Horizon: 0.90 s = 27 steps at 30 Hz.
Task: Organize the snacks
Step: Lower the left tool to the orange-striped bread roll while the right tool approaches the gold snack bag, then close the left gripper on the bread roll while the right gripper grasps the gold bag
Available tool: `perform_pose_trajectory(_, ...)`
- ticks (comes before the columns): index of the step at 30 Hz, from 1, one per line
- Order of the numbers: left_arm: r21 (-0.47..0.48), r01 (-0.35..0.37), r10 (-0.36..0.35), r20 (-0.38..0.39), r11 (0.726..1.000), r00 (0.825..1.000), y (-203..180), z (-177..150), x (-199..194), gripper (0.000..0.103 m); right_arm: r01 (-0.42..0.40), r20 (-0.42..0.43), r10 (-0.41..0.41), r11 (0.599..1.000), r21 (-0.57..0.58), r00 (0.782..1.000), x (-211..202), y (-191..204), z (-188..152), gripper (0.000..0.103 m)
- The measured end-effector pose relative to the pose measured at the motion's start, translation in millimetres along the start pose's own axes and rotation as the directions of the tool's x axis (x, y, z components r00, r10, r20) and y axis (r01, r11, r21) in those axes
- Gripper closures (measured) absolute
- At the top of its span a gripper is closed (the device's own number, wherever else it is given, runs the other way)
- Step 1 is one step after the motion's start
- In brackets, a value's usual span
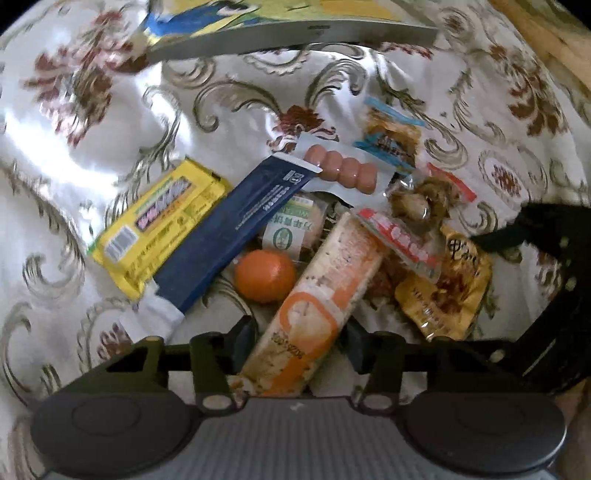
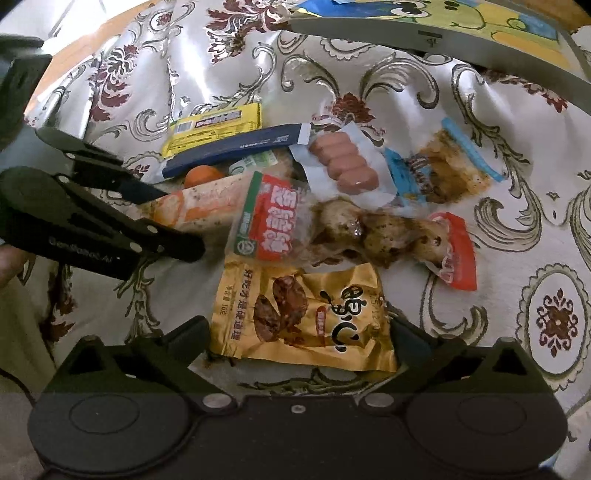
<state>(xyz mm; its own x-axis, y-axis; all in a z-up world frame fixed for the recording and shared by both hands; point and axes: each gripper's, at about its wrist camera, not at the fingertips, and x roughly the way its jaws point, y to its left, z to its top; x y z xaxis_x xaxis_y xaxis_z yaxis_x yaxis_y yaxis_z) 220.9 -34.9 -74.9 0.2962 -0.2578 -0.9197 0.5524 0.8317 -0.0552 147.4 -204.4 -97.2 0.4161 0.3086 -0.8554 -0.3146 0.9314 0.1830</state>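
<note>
A pile of snacks lies on a floral cloth (image 1: 92,122). My left gripper (image 1: 301,332) is shut on a long orange-and-white pack (image 1: 325,280), gripping its near end; the right wrist view shows the left gripper (image 2: 177,221) on that pack (image 2: 207,206). My right gripper (image 2: 301,332) stands open, its fingers flanking a golden pouch (image 2: 303,317) that lies flat. One of the right gripper's fingers (image 1: 517,230) reaches in beside the golden pouch (image 1: 443,291). A clear red-labelled meat pack (image 2: 369,229) overlaps the pouch's far edge.
Around the pile lie a yellow bar (image 1: 159,229), a navy stick pack (image 1: 229,229), a sausage pack (image 1: 343,170), a tangerine (image 1: 265,275), a green-white packet (image 1: 291,229) and a blue-edged pack (image 1: 391,136). A flat picture box (image 1: 295,33) sits beyond them.
</note>
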Motion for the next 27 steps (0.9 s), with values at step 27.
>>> perform_pose_trajectory(27, -0.398, 0.15, -0.132, 0.072, 0.905, 0.989, -10, -41, -21, 0.064, 0.049, 0.007, -0.049, 0.967, -0.248, 0.999, -23, 6, 4, 0.008)
